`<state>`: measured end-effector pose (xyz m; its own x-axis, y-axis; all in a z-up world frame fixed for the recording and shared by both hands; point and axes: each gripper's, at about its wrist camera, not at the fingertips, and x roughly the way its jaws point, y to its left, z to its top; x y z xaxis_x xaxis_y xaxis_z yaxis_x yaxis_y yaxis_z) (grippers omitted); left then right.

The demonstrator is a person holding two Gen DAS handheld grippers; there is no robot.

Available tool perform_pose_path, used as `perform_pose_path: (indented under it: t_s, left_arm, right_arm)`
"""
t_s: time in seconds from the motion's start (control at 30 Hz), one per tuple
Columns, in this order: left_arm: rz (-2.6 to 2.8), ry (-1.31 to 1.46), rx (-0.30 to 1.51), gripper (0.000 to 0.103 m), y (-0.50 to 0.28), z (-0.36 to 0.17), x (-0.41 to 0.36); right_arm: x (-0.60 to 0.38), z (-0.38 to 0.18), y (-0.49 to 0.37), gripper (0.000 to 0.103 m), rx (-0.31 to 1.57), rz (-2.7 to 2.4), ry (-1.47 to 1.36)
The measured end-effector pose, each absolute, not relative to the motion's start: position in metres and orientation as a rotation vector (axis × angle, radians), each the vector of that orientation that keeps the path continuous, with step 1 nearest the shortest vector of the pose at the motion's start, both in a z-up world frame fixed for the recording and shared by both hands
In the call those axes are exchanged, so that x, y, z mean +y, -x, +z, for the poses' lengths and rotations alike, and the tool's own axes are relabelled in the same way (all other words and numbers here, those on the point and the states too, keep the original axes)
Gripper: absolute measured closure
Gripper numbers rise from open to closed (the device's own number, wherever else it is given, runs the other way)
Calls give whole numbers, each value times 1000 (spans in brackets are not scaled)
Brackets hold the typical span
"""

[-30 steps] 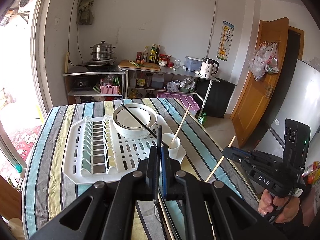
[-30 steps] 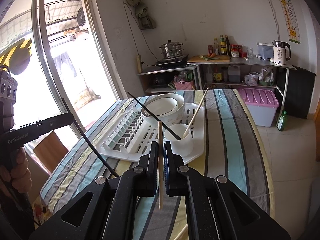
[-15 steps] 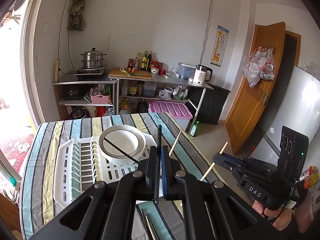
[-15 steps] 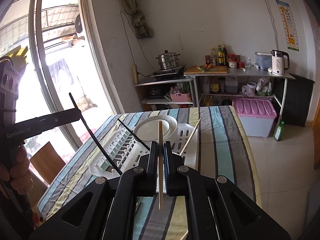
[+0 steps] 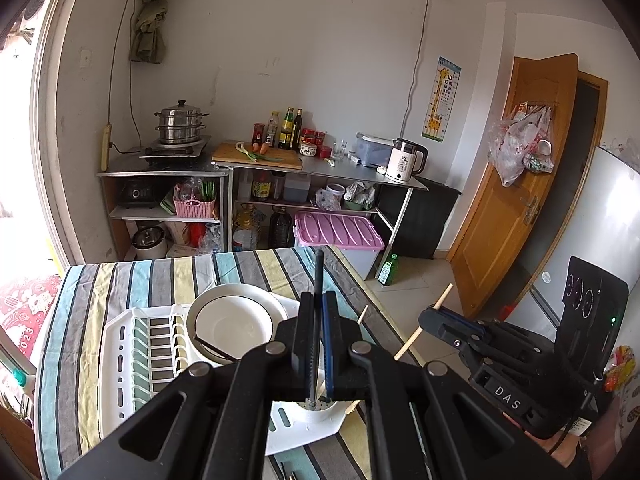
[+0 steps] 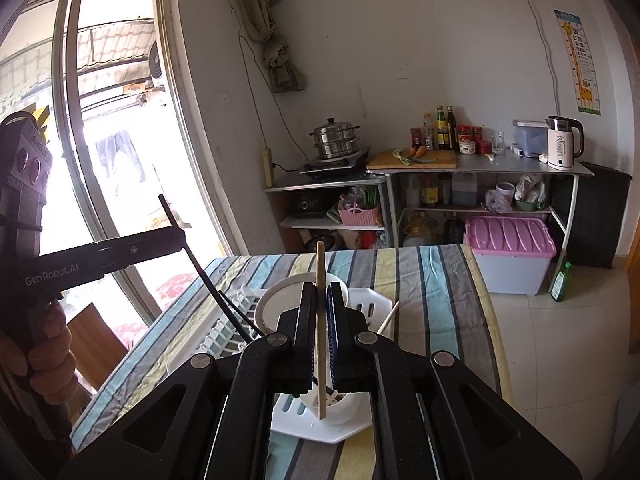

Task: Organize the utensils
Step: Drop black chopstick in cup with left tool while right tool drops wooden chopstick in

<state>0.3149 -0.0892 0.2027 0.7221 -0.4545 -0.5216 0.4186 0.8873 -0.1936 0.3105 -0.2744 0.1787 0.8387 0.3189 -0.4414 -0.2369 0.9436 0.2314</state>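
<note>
A person holds two black handheld grippers side by side, both angled somewhat downward. The left gripper (image 5: 318, 322) has its jaws clamped together on a thin black chopstick (image 5: 318, 276) that stands upright between them. The right gripper (image 6: 321, 320) has its jaws clamped on a pale wooden chopstick (image 6: 320, 276), also upright. In the right wrist view, the left hand (image 6: 48, 356) wraps its fingers around the pistol-style handle of its gripper at the far left. In the left wrist view, only a small part of the right hand (image 5: 568, 446) shows beneath its gripper's body at the lower right.
</note>
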Motion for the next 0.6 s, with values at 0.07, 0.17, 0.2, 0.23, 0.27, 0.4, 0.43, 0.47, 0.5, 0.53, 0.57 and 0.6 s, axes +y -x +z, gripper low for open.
perform_pose_path:
  t_s: [0.07, 0.17, 0.2, 0.23, 0.27, 0.4, 0.43, 0.47, 0.5, 0.53, 0.57, 0.6]
  left_arm:
    - [-483, 65, 602, 99, -321, 198, -92]
    - [-484, 68, 616, 99, -328, 191, -93]
    - [-485, 71, 622, 99, -330, 188, -94]
    - [-483, 71, 628, 99, -332, 185, -93]
    - [-480, 72, 634, 99, -334, 182, -93]
    - [-475, 83, 661, 99, -341, 168, -91]
    - [-473, 85, 669, 99, -343, 164, -90]
    - [-470, 87, 677, 99, -345, 160, -90]
    - [-466, 89, 684, 99, -346, 157, -89]
    - [-464, 90, 690, 99, -347, 154, -88]
    - [-461, 91, 696, 99, -348, 151, -87]
    - [-457, 93, 702, 99, -349, 148, -86]
  right_arm:
    - [-274, 177, -317, 98, 497, 295, -172]
    - [-274, 172, -326, 98, 503, 293, -173]
    - [-274, 169, -328, 98, 506, 291, -172]
    - [-274, 167, -331, 98, 510, 289, -172]
    - [-275, 163, -334, 98, 515, 289, -175]
    - [-277, 146, -343, 98, 549, 282, -187]
    - [-278, 142, -346, 98, 559, 280, -190]
    - [-279, 138, -347, 98, 568, 276, -191]
    - [-280, 134, -349, 98, 577, 274, -193]
    - [-280, 130, -350, 98, 585, 273, -196]
    - [-281, 127, -351, 98, 592, 270, -196]
    - [-282, 124, -352, 98, 599, 267, -197]
